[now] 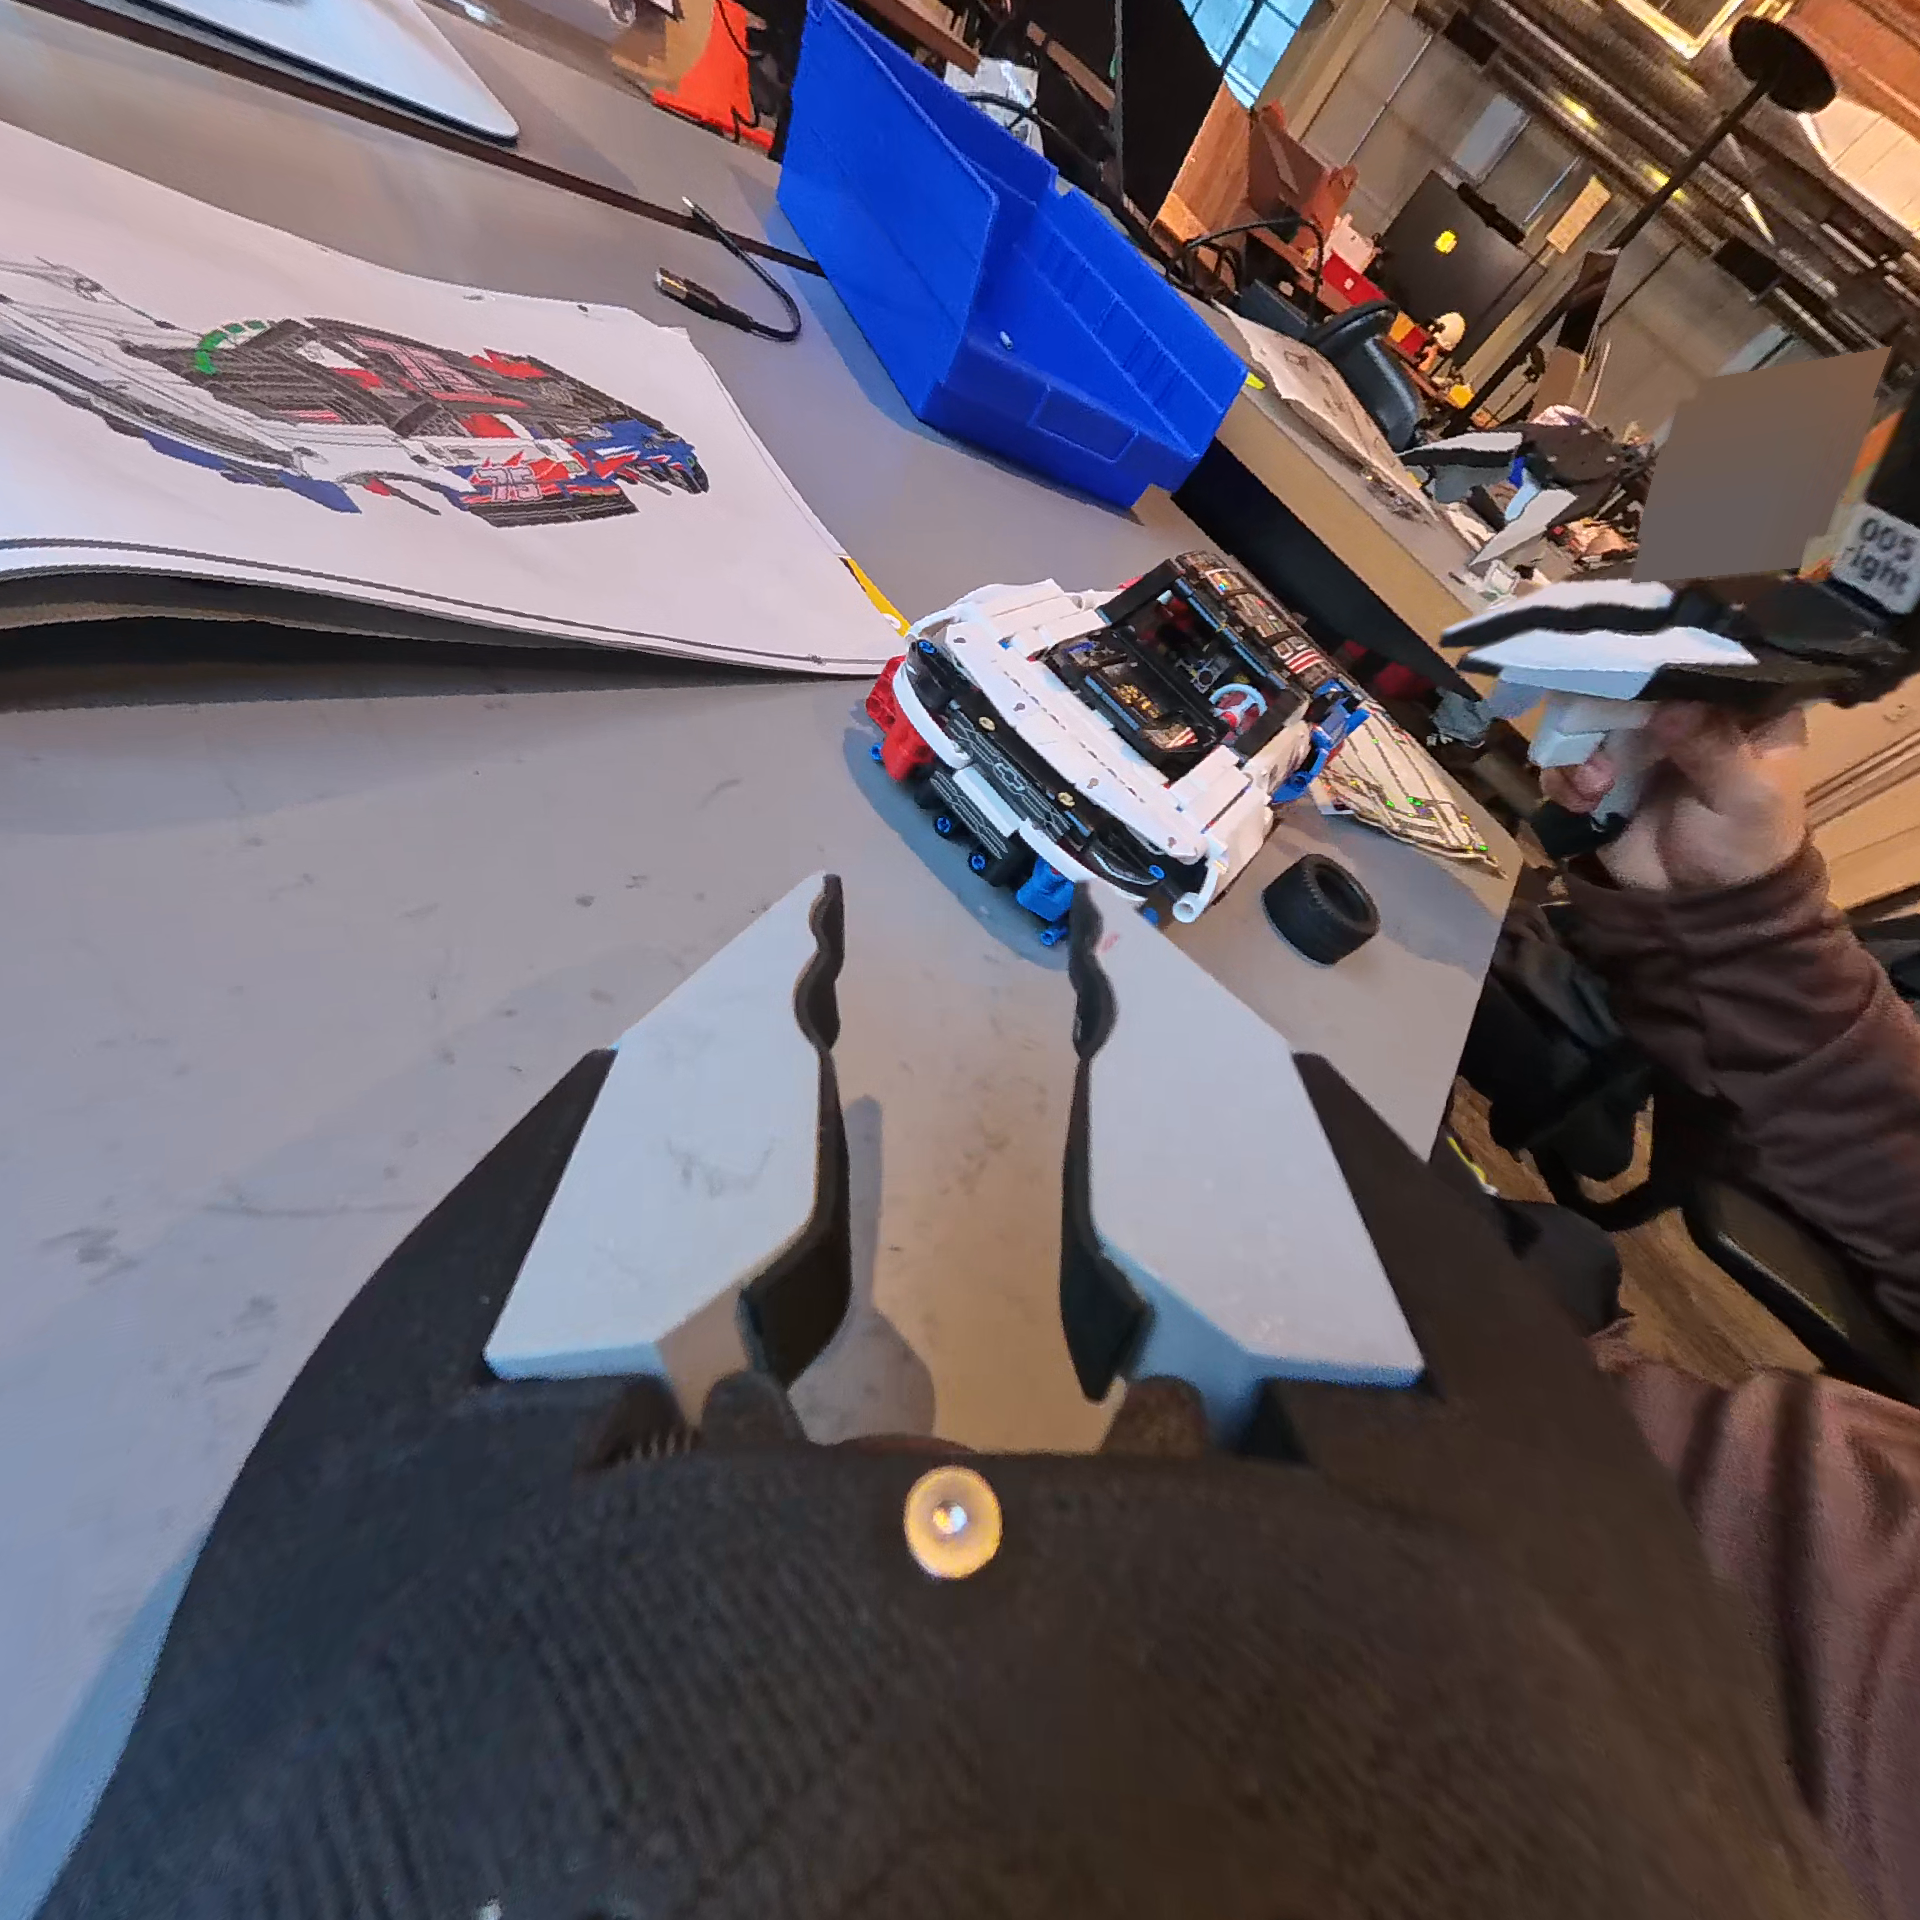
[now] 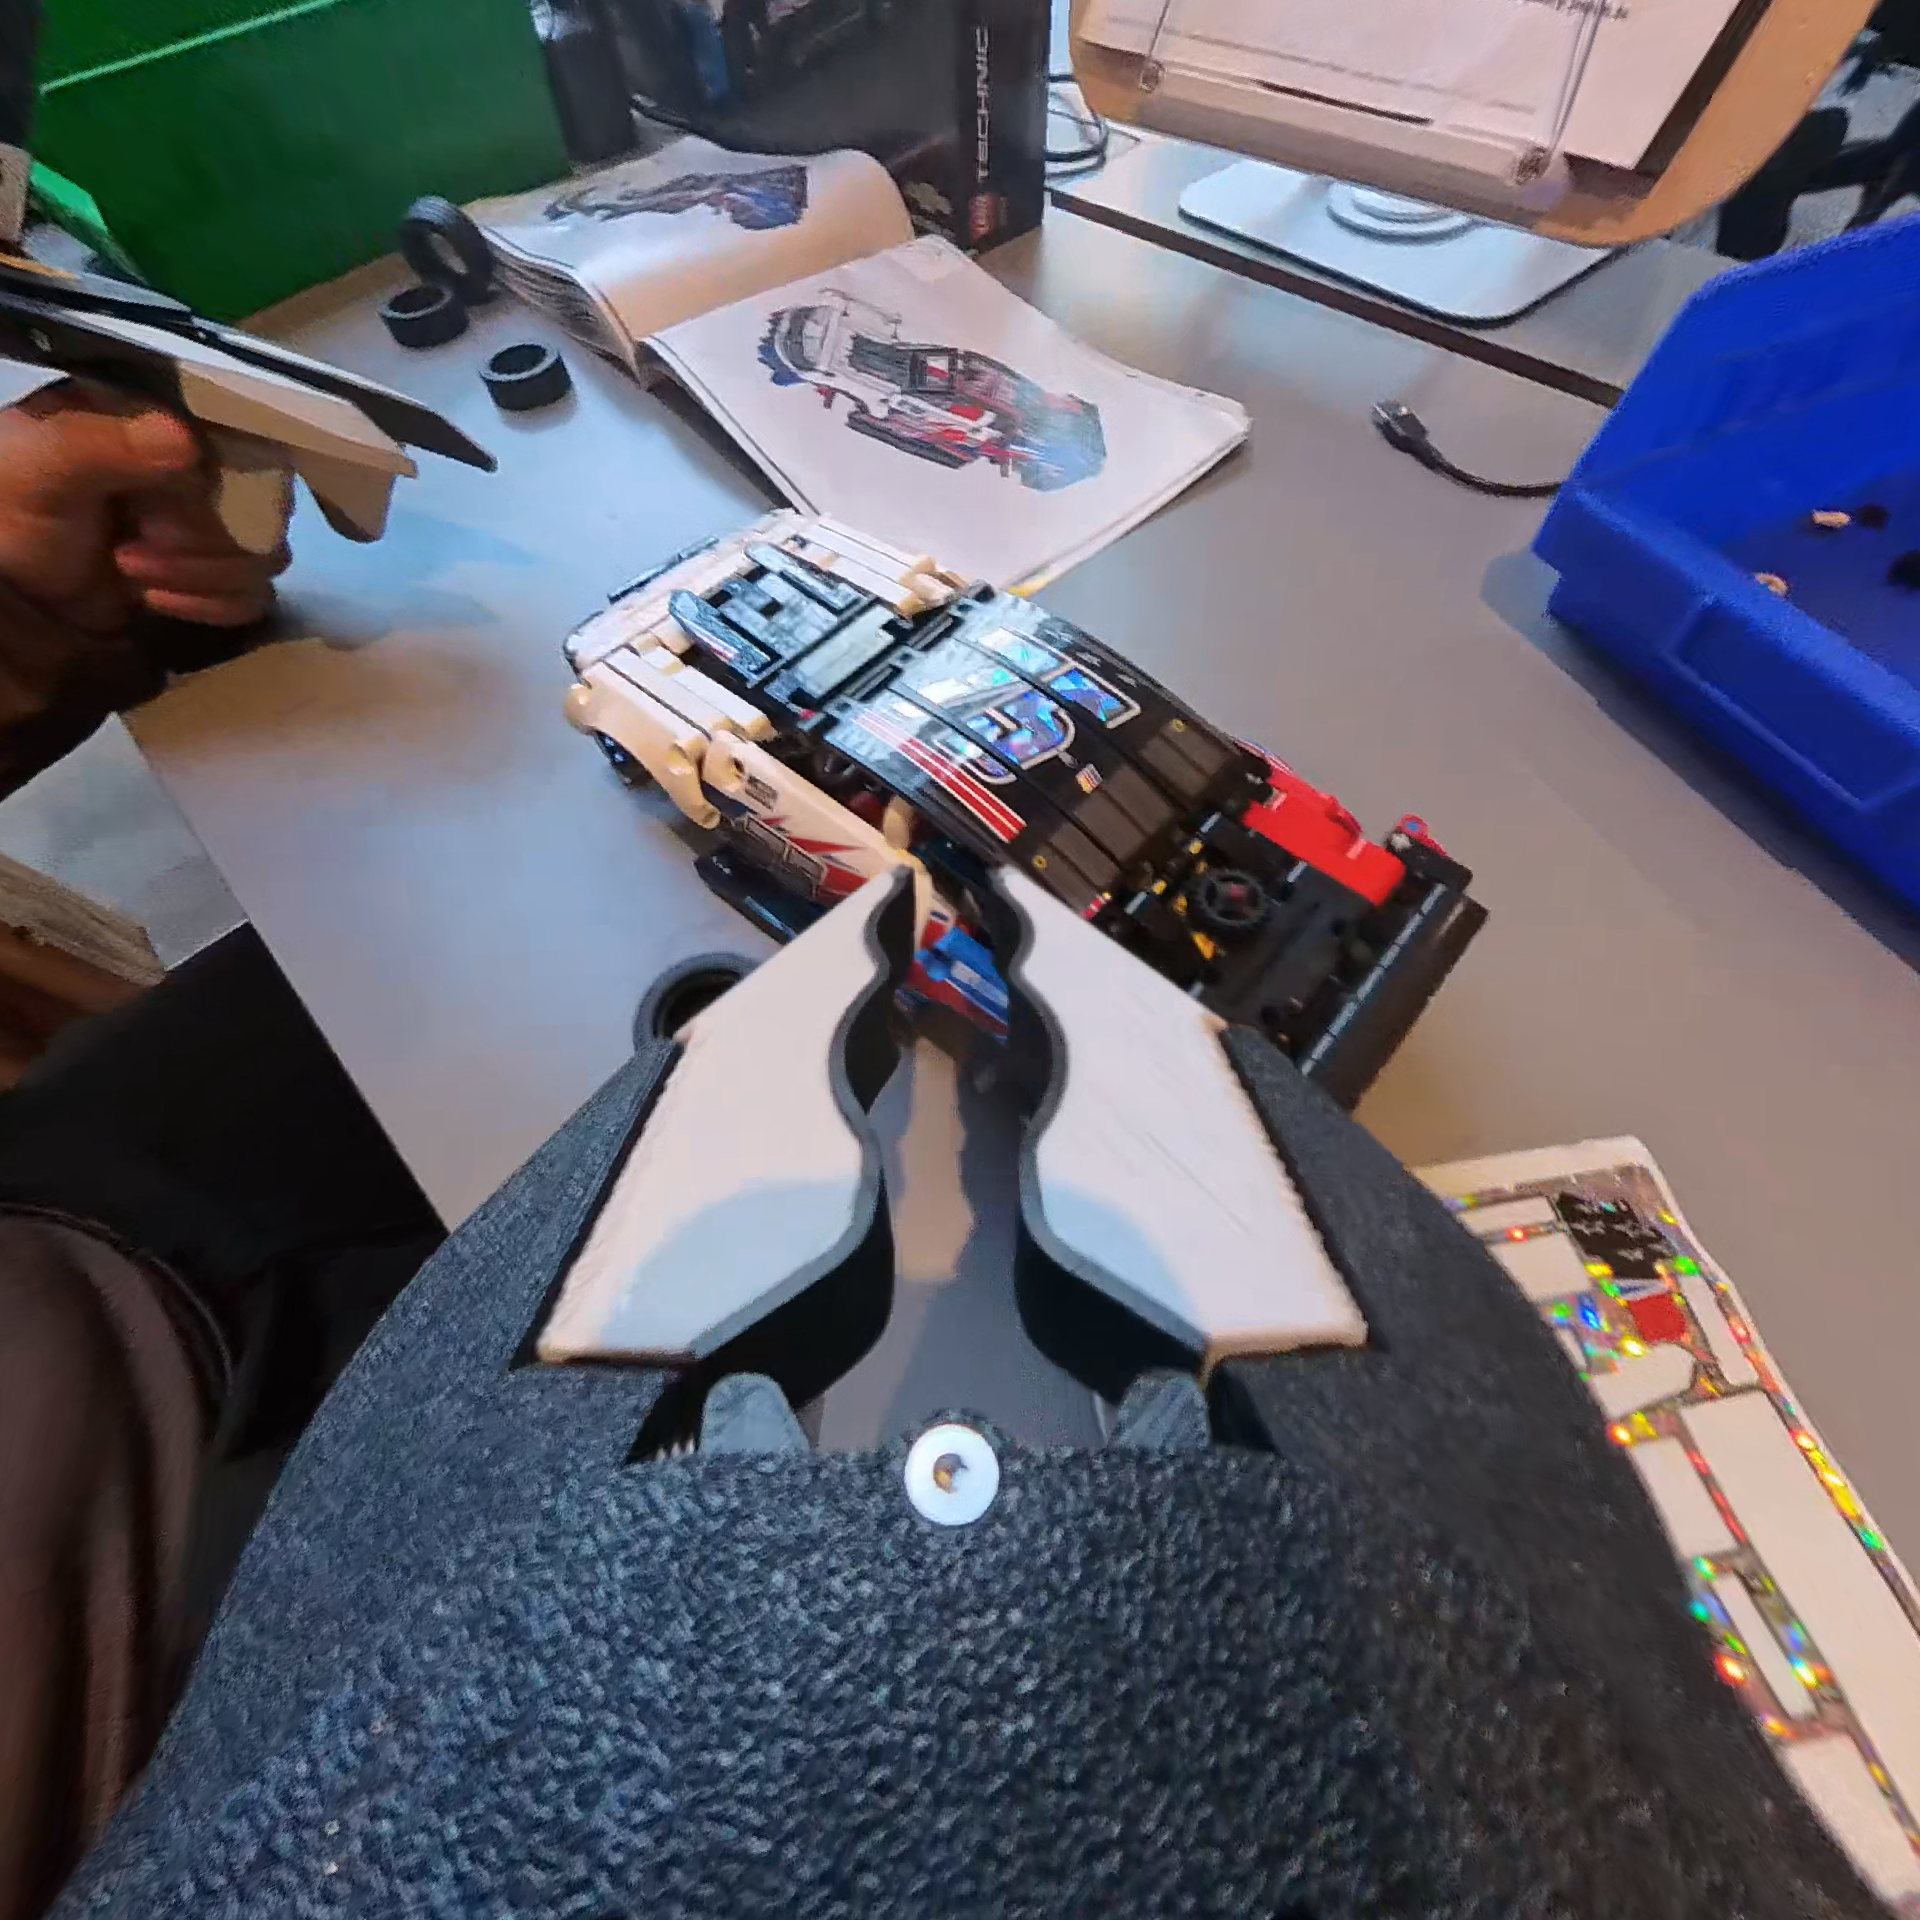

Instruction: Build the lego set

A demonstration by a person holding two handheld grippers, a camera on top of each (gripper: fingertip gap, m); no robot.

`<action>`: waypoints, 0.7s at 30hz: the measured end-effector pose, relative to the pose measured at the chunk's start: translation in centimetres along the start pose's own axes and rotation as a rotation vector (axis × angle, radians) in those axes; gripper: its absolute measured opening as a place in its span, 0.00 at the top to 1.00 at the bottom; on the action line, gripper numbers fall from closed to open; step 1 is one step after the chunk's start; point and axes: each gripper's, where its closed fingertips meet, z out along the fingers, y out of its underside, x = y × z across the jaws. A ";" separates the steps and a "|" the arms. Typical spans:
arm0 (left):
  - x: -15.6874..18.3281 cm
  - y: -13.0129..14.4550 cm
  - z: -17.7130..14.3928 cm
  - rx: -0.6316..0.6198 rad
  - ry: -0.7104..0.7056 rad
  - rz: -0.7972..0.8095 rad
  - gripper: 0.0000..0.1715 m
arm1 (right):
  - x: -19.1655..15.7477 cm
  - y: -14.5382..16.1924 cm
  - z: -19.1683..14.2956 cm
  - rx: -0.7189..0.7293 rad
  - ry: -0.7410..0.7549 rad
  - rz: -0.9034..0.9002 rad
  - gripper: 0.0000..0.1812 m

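The white, black, red and blue lego car (image 1: pixel 1112 727) sits wheel-less on the grey table, close to its right edge. One loose black tyre (image 1: pixel 1320 909) lies beside it. My left gripper (image 1: pixel 956 904) is open and empty, above the table just short of the car's nose. My right gripper (image 2: pixel 953 888) is narrowly open and empty, hovering over the car's (image 2: pixel 987 748) side. It also shows in the left wrist view (image 1: pixel 1465 644), raised to the right of the car. A tyre (image 2: pixel 691 987) is half hidden under its left finger. The left gripper (image 2: pixel 457 452) hangs left of the car.
The open instruction booklet (image 1: pixel 364 468) (image 2: pixel 935 395) lies behind the car. Three more tyres (image 2: pixel 525 374) sit by its far corner. A blue bin (image 1: pixel 987 270) (image 2: pixel 1766 582), a cable end (image 2: pixel 1403 421), a shiny sticker sheet (image 2: pixel 1714 1403) and a black box (image 2: pixel 935 104) stand around. Some 30 cm of space lies between my two pairs of fingers.
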 end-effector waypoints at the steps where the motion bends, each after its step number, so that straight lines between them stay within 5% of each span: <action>1: 0.0 0.0 0.0 -0.003 -0.004 0.007 0.76 | -0.4 -0.2 0.3 0.011 0.002 -0.002 0.94; 21: 0.4 1.1 -1.1 -0.013 -0.119 0.093 0.76 | -5.7 2.5 1.2 0.056 0.045 0.068 0.87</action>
